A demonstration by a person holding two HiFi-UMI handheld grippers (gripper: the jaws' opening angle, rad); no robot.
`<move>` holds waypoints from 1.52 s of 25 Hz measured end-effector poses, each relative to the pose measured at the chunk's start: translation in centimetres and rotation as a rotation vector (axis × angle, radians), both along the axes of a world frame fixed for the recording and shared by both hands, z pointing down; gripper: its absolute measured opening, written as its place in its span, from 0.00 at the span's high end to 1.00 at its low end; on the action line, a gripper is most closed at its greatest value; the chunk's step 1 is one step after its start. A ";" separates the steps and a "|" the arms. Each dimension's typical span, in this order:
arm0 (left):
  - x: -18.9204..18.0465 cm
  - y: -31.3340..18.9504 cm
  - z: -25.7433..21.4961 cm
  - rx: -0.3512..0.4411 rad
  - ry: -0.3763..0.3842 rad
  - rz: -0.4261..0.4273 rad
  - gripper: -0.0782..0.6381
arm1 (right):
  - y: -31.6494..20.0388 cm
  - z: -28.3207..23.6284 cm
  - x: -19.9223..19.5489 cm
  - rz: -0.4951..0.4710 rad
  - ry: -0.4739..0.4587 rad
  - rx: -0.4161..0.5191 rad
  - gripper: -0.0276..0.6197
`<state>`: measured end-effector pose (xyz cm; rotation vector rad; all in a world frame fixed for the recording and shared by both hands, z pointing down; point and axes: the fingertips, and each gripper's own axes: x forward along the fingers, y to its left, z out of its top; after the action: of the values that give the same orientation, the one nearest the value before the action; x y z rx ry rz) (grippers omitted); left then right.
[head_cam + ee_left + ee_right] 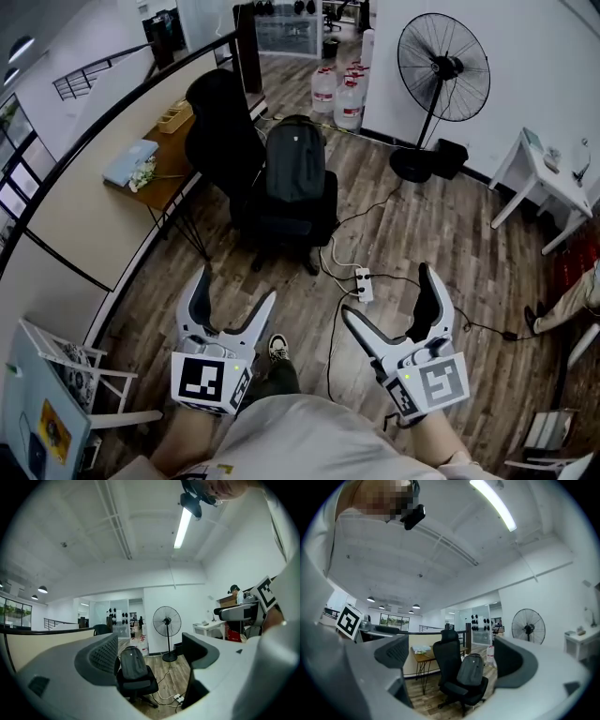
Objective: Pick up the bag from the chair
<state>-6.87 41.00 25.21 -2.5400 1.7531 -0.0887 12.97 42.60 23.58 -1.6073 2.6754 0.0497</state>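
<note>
Head view: the person is holding both tongs out low at the bottom of the frame, side by side and pointing up-frame toward the chair (281, 223).

- The left gripper (236, 289) is standing wide open, with nothing between its jaws. Its own view is looking through the gap at the chair, well away.
- The right gripper (385, 292) is likewise gaping wide and empty. Its view is framing the same chair between the two jaws.

The target, a dark grey bag (295, 159), is sitting upright on the seat at upper centre of the head view, with the tall backrest just to its left. Whether it is leaning on the backrest I cannot tell. It is well apart from both grippers, with bare wood floor between.

Judgement: this is the approach stage, and nothing is grasped yet. Both jaws are probably being carried open, level and aimed at the chair so the bag stays centred in each gripper view and either can close on it on arrival.

Hazards along the path:
- A white power strip (364, 284) and its cables are lying on the floor between the grippers and the chair.
- The chair is likely on casters, so it may roll if pushed.

A pedestal fan (442, 67) is standing at upper right, clear of the route.
</note>
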 end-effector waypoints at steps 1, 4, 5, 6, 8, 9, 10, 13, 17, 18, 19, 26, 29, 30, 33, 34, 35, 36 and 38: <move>-0.2 -1.2 0.2 -0.004 -0.003 0.007 0.32 | -1.2 0.1 -0.2 0.004 0.002 -0.004 0.06; -1.2 -5.0 0.5 -0.020 0.000 0.020 0.32 | -5.1 0.3 -1.1 0.021 -0.008 -0.026 0.06; -1.7 -6.5 0.5 -0.023 0.003 0.023 0.32 | -6.5 0.3 -1.6 0.023 -0.008 -0.033 0.07; -2.2 -8.0 0.5 -0.025 0.006 0.026 0.32 | -7.9 0.4 -2.1 0.023 -0.005 -0.039 0.07; -3.2 -10.9 0.6 -0.029 0.007 0.035 0.32 | -10.7 0.4 -3.4 0.018 0.011 -0.052 0.07; -3.6 -12.3 0.6 -0.031 0.003 0.040 0.32 | -12.0 0.5 -4.0 0.015 0.020 -0.058 0.07; -4.1 -13.7 0.5 -0.032 -0.002 0.045 0.32 | -13.4 0.5 -4.6 0.014 0.026 -0.063 0.07; -6.0 -17.9 0.3 -0.034 -0.016 0.057 0.32 | -17.6 0.2 -6.3 0.017 0.034 -0.067 0.07; -8.5 -22.7 0.4 -0.040 -0.032 0.078 0.32 | -23.0 -0.2 -8.3 0.038 0.039 -0.053 0.07; -9.1 -23.7 0.4 -0.037 -0.034 0.083 0.32 | -24.2 -0.3 -8.8 0.041 0.044 -0.049 0.07; -9.7 -24.7 0.3 -0.028 -0.033 0.085 0.32 | -25.2 -0.3 -9.4 0.043 0.049 -0.044 0.07; -13.3 -29.7 1.0 -0.020 -0.019 0.095 0.32 | -30.1 0.6 -12.9 0.060 0.063 -0.047 0.07; -14.5 -31.0 1.3 -0.023 -0.009 0.082 0.32 | -31.0 1.1 -13.5 0.075 0.080 -0.061 0.07; -14.9 -31.3 1.0 -0.014 0.002 0.076 0.32 | -31.3 1.3 -13.5 0.081 0.090 -0.067 0.07; -15.5 -32.4 1.1 -0.007 0.006 0.072 0.32 | -32.6 1.8 -13.3 0.099 0.098 -0.079 0.07; -15.5 -32.8 1.4 -0.012 0.000 0.072 0.32 | -32.9 1.8 -13.2 0.101 0.096 -0.080 0.07; -15.5 -33.3 1.7 -0.018 -0.005 0.071 0.32 | -33.3 1.8 -13.1 0.102 0.097 -0.078 0.07; -15.5 -33.7 2.0 -0.024 -0.006 0.069 0.32 | -33.5 1.9 -13.0 0.101 0.101 -0.077 0.07; -15.4 -34.3 2.4 -0.030 0.000 0.066 0.32 | -34.0 2.3 -12.8 0.098 0.107 -0.077 0.07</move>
<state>-22.27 6.72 27.57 -2.6159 1.6788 -0.1129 0.15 8.56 25.86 -1.8081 2.7052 0.0353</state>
